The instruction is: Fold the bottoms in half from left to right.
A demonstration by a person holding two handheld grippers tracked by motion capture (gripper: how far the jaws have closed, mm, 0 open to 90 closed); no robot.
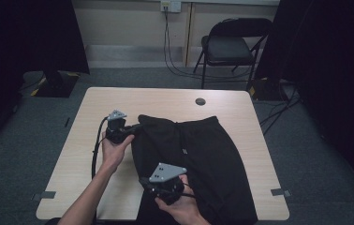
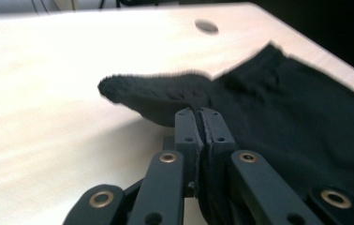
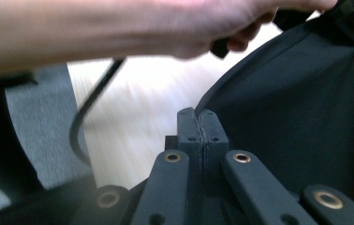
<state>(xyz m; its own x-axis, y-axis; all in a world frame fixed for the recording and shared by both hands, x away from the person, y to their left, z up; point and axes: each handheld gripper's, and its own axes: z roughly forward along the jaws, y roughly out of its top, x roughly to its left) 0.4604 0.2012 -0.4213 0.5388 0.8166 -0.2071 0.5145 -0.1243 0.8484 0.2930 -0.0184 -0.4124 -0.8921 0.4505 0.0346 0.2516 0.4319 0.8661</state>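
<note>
A pair of black shorts [image 1: 198, 154] lies spread on the light wooden table [image 1: 119, 101], waistband toward the far side. My left gripper [image 1: 135, 127] is shut on the shorts' far left corner; in the left gripper view [image 2: 198, 112] the jaws pinch the dark cloth [image 2: 278, 112] and the waistband corner curls up off the wood. My right gripper [image 1: 144, 182] is shut on the shorts' left edge near the table's front. In the right gripper view [image 3: 197, 115] the fabric edge [image 3: 297, 93] runs into the closed jaws, with the other hand [image 3: 133, 23] above.
A round cable hole [image 1: 200, 101] sits near the table's far edge. A black folding chair [image 1: 231, 44] stands behind the table, with cables on the grey carpet. Black curtains hang at both sides. Tape marks [image 1: 47, 194] sit at the table's front corners.
</note>
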